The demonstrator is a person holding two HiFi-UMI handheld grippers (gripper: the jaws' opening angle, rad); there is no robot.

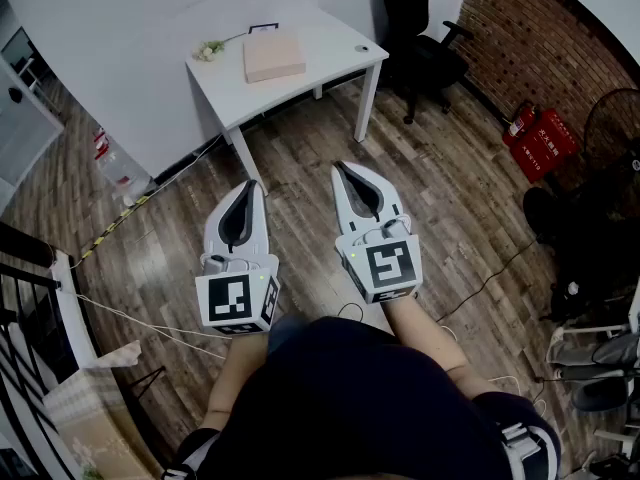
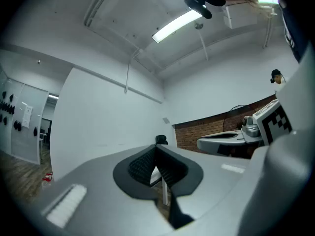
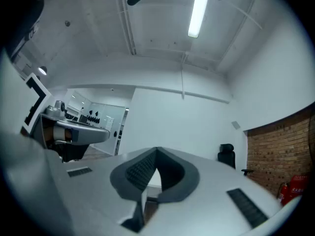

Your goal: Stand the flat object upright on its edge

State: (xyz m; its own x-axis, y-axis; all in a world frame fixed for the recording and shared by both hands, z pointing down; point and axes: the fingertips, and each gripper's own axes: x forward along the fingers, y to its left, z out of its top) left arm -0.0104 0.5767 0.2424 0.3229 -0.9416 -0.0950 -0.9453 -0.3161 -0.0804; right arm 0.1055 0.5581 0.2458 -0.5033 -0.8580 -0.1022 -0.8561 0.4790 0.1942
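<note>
Head view, flat pale-pink box (image 1: 273, 54) lying on white table (image 1: 332, 52)

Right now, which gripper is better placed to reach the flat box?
Left, barely: the box lies nearly dead ahead of the left gripper; the right gripper is offset and must angle in. Both shut, empty, well short of it.
</note>
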